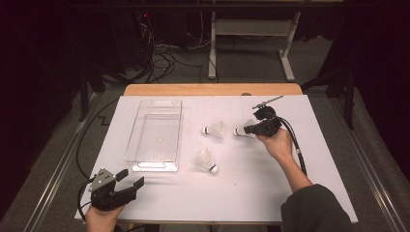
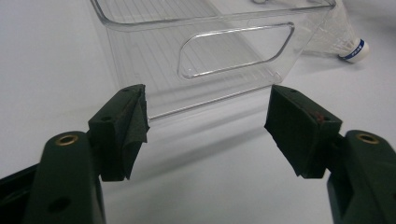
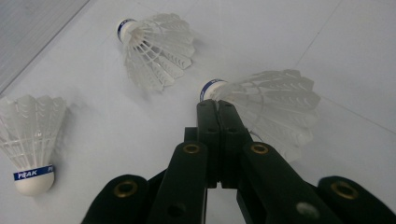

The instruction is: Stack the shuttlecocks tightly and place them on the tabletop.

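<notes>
Three white shuttlecocks lie on the white table. My right gripper [image 1: 247, 129] [image 3: 217, 106] is shut, its jaws pressed together on the feather skirt of the right shuttlecock [image 1: 240, 130] [image 3: 273, 105], just behind its cork. A second shuttlecock [image 1: 215, 129] [image 3: 156, 46] lies to its left, and a third shuttlecock [image 1: 206, 160] [image 3: 30, 140] [image 2: 345, 39] rests nearer the person. My left gripper [image 1: 131, 178] [image 2: 208, 126] stands open at the front left, with nothing between its jaws, facing the short end of a clear plastic tray [image 1: 159, 101] [image 2: 233, 51].
The tray holds nothing but a small speck on its floor. The white table top [image 1: 232, 193] ends in a wooden edge [image 1: 212, 89] at the back. Cables trail from both grippers; floor cables and a desk frame [image 1: 251, 29] lie beyond the table.
</notes>
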`<state>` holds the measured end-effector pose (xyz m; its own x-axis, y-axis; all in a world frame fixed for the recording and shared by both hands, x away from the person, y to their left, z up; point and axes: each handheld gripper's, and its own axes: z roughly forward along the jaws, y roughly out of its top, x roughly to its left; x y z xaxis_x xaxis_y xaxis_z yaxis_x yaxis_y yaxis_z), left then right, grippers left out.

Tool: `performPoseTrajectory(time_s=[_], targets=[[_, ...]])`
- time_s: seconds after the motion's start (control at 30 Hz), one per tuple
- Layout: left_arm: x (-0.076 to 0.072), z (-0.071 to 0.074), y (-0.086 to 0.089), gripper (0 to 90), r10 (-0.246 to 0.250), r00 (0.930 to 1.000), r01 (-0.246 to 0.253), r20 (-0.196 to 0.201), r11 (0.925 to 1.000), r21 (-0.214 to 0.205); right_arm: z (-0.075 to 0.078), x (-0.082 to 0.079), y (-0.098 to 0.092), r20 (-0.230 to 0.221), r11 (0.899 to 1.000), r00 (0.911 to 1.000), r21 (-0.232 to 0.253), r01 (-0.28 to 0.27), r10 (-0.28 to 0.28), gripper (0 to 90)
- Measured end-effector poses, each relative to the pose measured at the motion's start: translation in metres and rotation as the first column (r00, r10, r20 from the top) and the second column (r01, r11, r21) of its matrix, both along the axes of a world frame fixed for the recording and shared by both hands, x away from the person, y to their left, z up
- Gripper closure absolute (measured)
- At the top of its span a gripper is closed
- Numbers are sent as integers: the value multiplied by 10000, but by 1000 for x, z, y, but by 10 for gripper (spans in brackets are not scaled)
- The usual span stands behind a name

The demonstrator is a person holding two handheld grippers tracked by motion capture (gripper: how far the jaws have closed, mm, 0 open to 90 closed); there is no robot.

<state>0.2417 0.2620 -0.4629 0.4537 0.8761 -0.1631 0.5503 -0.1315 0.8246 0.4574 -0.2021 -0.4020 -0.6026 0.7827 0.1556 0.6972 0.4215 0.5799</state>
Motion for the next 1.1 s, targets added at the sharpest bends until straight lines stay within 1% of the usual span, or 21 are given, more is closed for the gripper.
performPoseTrajectory(time_s=[0.27, 0.57, 0.83, 0.93, 1.1], targets=[[0, 0, 0, 309, 26, 10000, -26, 47, 10000, 29, 3, 0, 5, 151, 9993, 9998, 342, -117, 112, 900], [0, 0, 0, 309, -9, 10000, 9, 28, 10000, 26, 3, 2, 15, 213, 9982, 9992, 501, -344, 334, 900], [0, 0, -1, 309, -28, 10000, 27, 44, 10000, 87, -2, 5, 25, 135, 9963, 9986, 691, -519, 511, 900], [0, 0, -1, 309, -14, 10000, 14, 39, 9999, 108, -4, 6, 28, 54, 9955, 9988, 805, -494, 491, 900], [1, 0, -1, 309, -16, 10000, 16, 16, 9999, 105, -3, 8, 33, 103, 9941, 9983, 913, -581, 574, 900]])
